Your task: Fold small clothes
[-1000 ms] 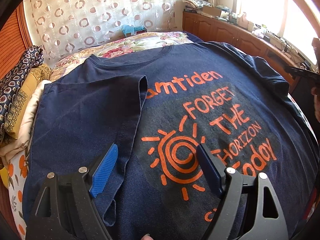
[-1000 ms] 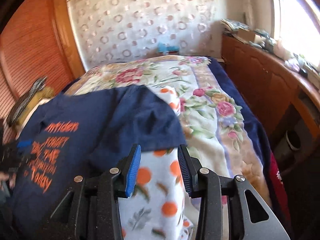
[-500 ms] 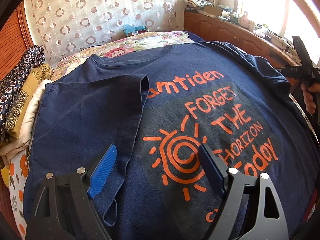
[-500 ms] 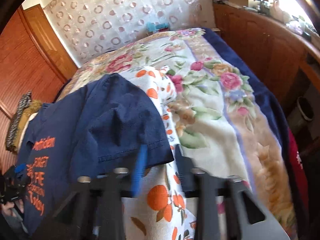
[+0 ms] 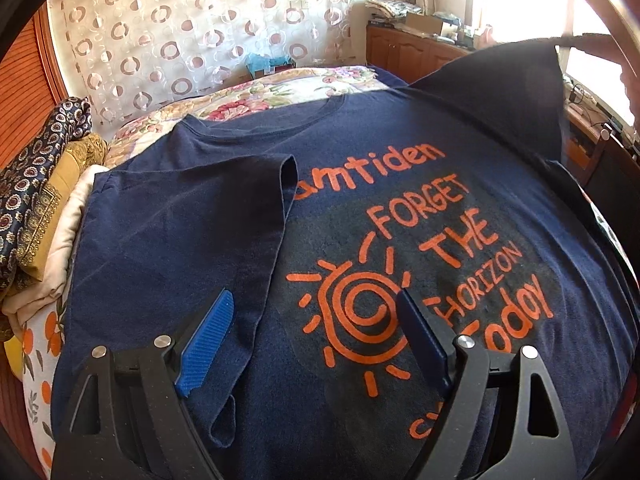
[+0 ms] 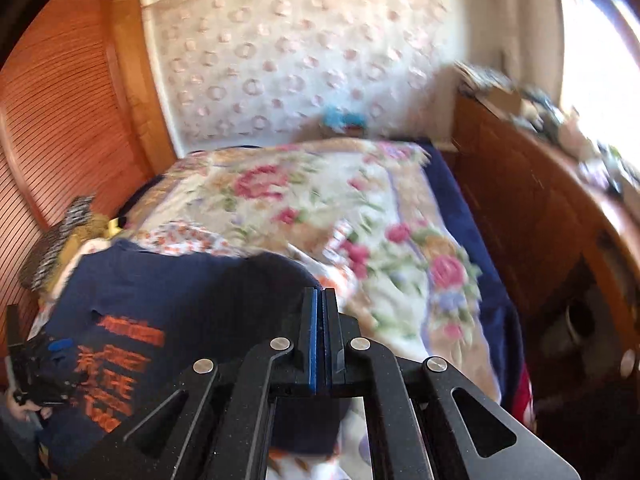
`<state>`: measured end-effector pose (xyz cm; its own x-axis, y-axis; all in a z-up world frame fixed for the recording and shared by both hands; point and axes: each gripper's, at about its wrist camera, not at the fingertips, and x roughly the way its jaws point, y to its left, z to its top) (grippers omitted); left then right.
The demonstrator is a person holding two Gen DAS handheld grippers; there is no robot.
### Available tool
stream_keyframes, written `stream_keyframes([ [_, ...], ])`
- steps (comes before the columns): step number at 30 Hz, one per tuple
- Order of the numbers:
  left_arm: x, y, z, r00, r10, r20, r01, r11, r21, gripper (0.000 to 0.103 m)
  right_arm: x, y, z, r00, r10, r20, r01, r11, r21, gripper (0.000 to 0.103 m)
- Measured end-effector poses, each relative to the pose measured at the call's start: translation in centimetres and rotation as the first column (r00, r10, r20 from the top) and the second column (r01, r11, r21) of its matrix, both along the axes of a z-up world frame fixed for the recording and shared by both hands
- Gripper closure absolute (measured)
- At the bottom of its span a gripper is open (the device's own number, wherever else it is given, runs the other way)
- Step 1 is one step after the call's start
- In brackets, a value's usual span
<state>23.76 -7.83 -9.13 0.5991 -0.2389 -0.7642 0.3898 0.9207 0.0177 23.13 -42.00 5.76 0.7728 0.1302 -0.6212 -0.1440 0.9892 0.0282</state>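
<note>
A navy T-shirt with orange sun print fills the frame, its left sleeve folded inward at centre left and its right sleeve lifted at upper right. The left gripper hovers at the bottom, blue fingers wide apart. Folded fabrics sit at the left edge.

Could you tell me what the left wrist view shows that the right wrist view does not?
Only the left wrist view shows the orange sun print sharply, the left sleeve folded inward, and the left gripper open above the shirt. Only the right wrist view shows the right gripper shut on the right sleeve. Both show the navy T-shirt and floral bedspread.
</note>
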Motion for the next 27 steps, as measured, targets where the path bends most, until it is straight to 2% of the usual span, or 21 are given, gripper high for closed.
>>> stream_keyframes([
  [3,-0.4,0.4,0.7,1.0,0.005,0.016,-0.004,1.0,-0.024,0.019,-0.5,5.3,1.3,0.993,0.12,0.01,-0.12,0.993,-0.018,0.101],
  [8,-1.0,1.4,1.7,0.999,0.022,0.036,-0.02,0.999,-0.051,0.019,-0.9,12.6,0.8,0.964,0.266,-0.018,-0.266,0.964,0.006,0.101],
  [9,-1.1,1.6,1.7,0.999,0.026,0.035,-0.024,0.998,-0.053,0.019,-0.9,13.4,0.4,0.959,0.282,-0.025,-0.282,0.959,0.009,0.1],
  [10,-1.1,1.7,1.7,0.999,0.027,0.034,-0.025,0.998,-0.055,0.019,-0.9,13.9,-0.1,0.955,0.294,-0.035,-0.294,0.956,0.01,0.095],
  [11,-1.2,1.8,1.7,0.999,0.027,0.032,-0.025,0.998,-0.058,0.019,-0.9,14.3,-0.9,0.954,0.297,-0.048,-0.297,0.955,0.006,0.09],
  [13,-1.4,1.9,1.7,0.999,0.028,0.035,-0.025,0.998,-0.057,0.019,-0.2,13.4,-1.9,0.958,0.279,-0.057,-0.28,0.96,-0.006,0.062],
  [14,-1.5,2.0,1.7,0.999,0.028,0.037,-0.026,0.998,-0.057,0.019,-0.1,12.9,-2.5,0.961,0.27,-0.059,-0.271,0.963,-0.006,0.059],
  [19,-1.3,2.3,1.9,0.998,0.036,0.042,-0.033,0.997,-0.074,0.019,2.0,11.4,-5.8,0.976,0.175,-0.131,-0.179,0.984,-0.02,0.057],
  [22,-1.2,2.3,1.9,0.998,0.044,0.045,-0.04,0.996,-0.079,0.019,3.4,11.1,-8.8,0.97,0.148,-0.191,-0.152,0.988,-0.002,0.058],
  [27,-1.0,2.3,1.6,0.998,0.048,0.034,-0.045,0.996,-0.072,0.019,6.0,10.7,-11.7,0.961,0.092,-0.261,-0.094,0.996,0.007,0.058],
])
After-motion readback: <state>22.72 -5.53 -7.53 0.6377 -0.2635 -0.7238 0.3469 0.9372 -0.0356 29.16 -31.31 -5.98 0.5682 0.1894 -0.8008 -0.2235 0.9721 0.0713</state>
